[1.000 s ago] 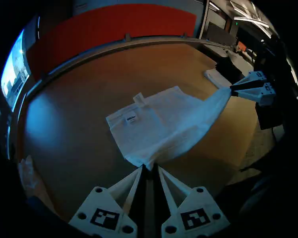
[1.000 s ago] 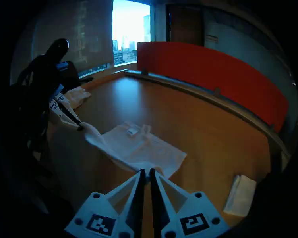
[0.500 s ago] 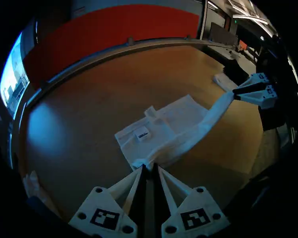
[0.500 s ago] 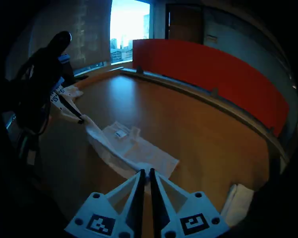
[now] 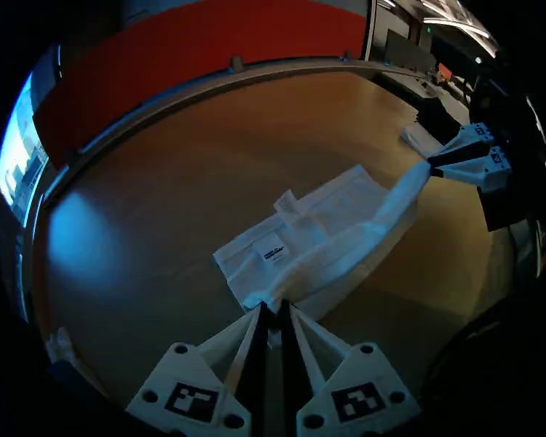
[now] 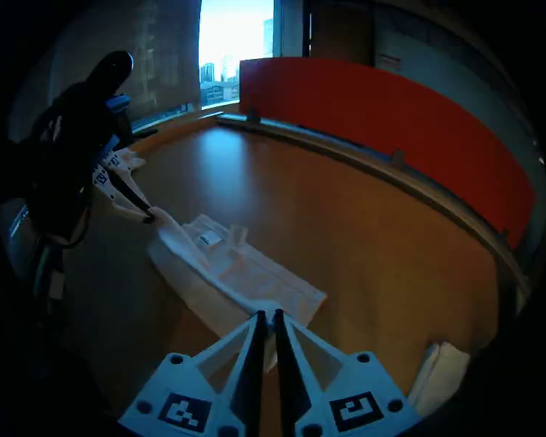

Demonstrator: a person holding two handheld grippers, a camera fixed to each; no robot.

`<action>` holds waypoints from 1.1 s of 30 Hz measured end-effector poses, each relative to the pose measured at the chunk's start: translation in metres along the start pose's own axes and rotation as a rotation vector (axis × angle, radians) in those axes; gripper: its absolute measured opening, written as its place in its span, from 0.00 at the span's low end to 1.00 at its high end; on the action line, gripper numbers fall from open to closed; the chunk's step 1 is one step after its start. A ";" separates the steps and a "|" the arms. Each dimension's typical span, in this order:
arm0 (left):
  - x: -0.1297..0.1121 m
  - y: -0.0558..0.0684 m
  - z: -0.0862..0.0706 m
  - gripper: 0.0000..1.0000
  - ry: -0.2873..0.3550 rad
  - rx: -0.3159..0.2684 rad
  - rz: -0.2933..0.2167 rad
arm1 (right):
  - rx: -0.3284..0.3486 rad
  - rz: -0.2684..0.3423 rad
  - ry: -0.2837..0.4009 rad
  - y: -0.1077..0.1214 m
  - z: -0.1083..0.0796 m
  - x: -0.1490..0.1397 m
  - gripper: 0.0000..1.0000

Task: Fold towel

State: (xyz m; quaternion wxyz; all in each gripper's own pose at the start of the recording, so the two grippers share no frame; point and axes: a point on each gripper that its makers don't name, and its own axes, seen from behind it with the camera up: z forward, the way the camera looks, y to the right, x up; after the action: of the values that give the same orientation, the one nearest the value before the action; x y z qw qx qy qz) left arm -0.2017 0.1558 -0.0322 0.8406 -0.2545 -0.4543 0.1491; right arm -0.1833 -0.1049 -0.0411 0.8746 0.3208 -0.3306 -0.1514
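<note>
Two grippers: left gripper (image 5: 274, 317), right gripper (image 6: 268, 320) pinch towel (image 5: 331, 218) corners.
Towel edge: carried farther across than before; fold roughly half made.

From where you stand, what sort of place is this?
Likely an office or meeting room: a large wooden table with a red divider panel along its far edge, and a window looking out on city buildings.
</note>
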 end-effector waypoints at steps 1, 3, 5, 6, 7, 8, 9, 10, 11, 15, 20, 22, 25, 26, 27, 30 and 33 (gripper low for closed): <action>0.000 -0.001 0.003 0.12 0.000 0.006 0.001 | 0.000 0.001 -0.005 0.001 0.002 -0.002 0.10; -0.001 -0.004 0.009 0.12 -0.002 0.017 0.004 | 0.001 0.003 -0.015 0.003 0.008 -0.006 0.09; -0.003 -0.004 0.016 0.12 -0.008 0.019 0.005 | -0.003 0.005 -0.026 0.005 0.013 -0.010 0.09; -0.003 -0.004 0.020 0.12 -0.010 0.021 0.006 | -0.004 0.006 -0.032 0.007 0.016 -0.012 0.09; -0.004 -0.005 0.023 0.12 -0.010 0.022 0.008 | -0.006 0.007 -0.037 0.009 0.019 -0.014 0.09; -0.004 -0.005 0.026 0.12 -0.010 0.023 0.009 | -0.008 0.008 -0.043 0.010 0.021 -0.016 0.09; -0.004 -0.006 0.029 0.12 -0.009 0.025 0.011 | -0.009 0.010 -0.049 0.012 0.024 -0.018 0.09; -0.003 -0.007 0.032 0.13 -0.005 0.028 0.014 | -0.011 0.013 -0.055 0.013 0.027 -0.020 0.09; -0.003 -0.008 0.035 0.14 -0.002 0.031 0.017 | -0.013 0.016 -0.060 0.015 0.029 -0.022 0.09; 0.002 -0.015 0.047 0.18 0.013 0.046 0.026 | -0.028 0.028 -0.070 0.022 0.039 -0.026 0.09; 0.006 -0.025 0.060 0.25 0.030 0.069 0.031 | -0.054 0.041 -0.078 0.031 0.050 -0.029 0.10; 0.007 -0.028 0.064 0.27 0.033 0.080 0.033 | -0.059 0.042 -0.084 0.033 0.054 -0.030 0.10; 0.007 -0.032 0.069 0.31 0.034 0.092 0.035 | -0.065 0.044 -0.089 0.035 0.058 -0.032 0.12; 0.007 -0.033 0.071 0.33 0.032 0.094 0.036 | -0.069 0.044 -0.089 0.037 0.059 -0.032 0.12; 0.007 -0.034 0.072 0.34 0.031 0.097 0.037 | -0.073 0.044 -0.090 0.038 0.060 -0.032 0.13; 0.009 -0.037 0.076 0.40 0.034 0.109 0.046 | -0.086 0.044 -0.091 0.044 0.064 -0.031 0.15; 0.012 -0.044 0.077 0.49 0.043 0.137 0.059 | -0.100 0.042 -0.096 0.050 0.067 -0.032 0.18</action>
State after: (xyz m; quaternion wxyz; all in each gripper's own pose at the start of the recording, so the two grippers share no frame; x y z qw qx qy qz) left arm -0.2593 0.1482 0.0359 0.8609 -0.2127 -0.4172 0.1990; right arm -0.2491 -0.0834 0.0148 0.8755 0.2622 -0.3710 -0.1645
